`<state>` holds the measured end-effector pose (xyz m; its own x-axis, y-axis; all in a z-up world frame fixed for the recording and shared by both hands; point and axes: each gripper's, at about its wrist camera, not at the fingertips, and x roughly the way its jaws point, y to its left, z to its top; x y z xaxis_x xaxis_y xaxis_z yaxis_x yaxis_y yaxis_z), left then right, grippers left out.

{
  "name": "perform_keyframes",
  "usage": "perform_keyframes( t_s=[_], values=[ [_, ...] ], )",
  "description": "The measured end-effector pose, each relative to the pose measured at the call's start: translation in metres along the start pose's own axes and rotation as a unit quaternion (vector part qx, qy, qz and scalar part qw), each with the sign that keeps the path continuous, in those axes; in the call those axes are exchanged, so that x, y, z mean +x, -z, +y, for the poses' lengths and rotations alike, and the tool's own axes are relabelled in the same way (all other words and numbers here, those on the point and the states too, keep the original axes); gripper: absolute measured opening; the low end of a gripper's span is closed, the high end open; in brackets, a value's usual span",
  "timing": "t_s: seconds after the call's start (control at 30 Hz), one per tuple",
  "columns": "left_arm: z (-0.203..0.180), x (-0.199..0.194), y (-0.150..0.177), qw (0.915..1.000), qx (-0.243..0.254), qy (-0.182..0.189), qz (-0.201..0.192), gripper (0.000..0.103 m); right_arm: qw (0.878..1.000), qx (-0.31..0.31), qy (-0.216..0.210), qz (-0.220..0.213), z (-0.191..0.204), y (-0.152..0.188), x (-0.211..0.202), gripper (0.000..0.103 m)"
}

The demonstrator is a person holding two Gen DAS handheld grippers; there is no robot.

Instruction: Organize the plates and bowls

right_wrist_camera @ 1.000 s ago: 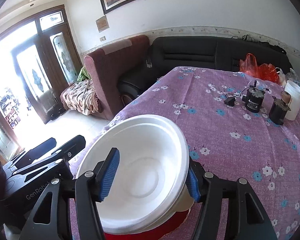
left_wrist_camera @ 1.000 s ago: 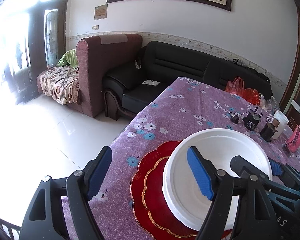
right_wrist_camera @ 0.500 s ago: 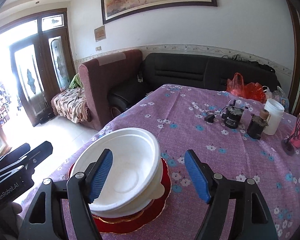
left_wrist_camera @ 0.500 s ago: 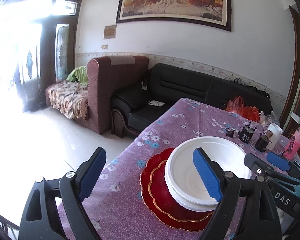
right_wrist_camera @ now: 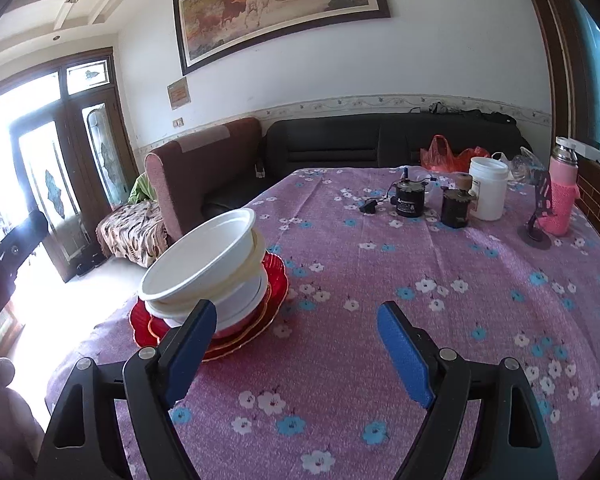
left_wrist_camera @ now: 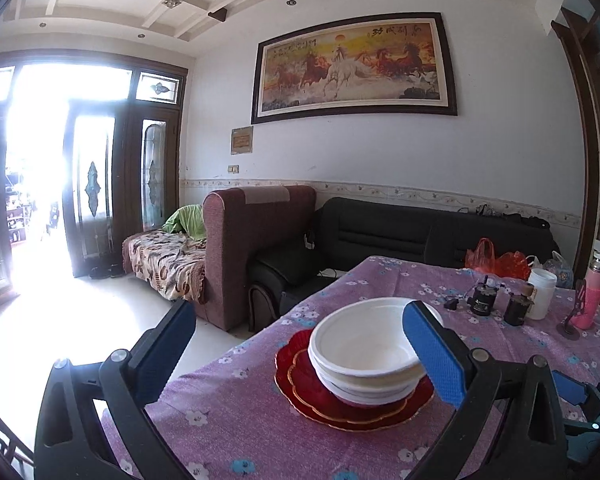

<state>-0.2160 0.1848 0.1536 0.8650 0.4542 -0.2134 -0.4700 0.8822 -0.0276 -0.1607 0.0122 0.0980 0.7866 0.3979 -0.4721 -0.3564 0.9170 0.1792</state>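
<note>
A stack of white bowls sits on red gold-rimmed plates near the table's left edge. It also shows in the right wrist view, the white bowls on the red plates, with the top bowl tilted. My left gripper is open and empty, raised behind the stack. My right gripper is open and empty, to the right of the stack above the cloth. The right gripper's tip shows at the left view's lower right.
The table has a purple flowered cloth. At its far right stand a black motor, a dark jar, a white tub, a pink flask and red bags. Sofas lie beyond; floor lies left.
Both grippers have pulled back and up from the bowl stack. The right gripper has let go of the white bowl and opened wider; the bowl stays on the stack.
</note>
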Motion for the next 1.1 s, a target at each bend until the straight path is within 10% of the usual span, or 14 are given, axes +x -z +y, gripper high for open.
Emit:
perform_keyframes(
  t_s=[0.53,1.1],
  values=[
    [-0.041,0.027,0.044,0.9833,0.047,0.004,0.176,0.103,1.000,0.001,-0.005,0.015,-0.001,0.042,-0.018,0.091],
    [-0.026,0.042,0.053,0.9751,0.033,0.026,0.218,0.103,0.998,-0.026,0.001,0.055,0.022,0.044,0.009,0.092]
  ],
)
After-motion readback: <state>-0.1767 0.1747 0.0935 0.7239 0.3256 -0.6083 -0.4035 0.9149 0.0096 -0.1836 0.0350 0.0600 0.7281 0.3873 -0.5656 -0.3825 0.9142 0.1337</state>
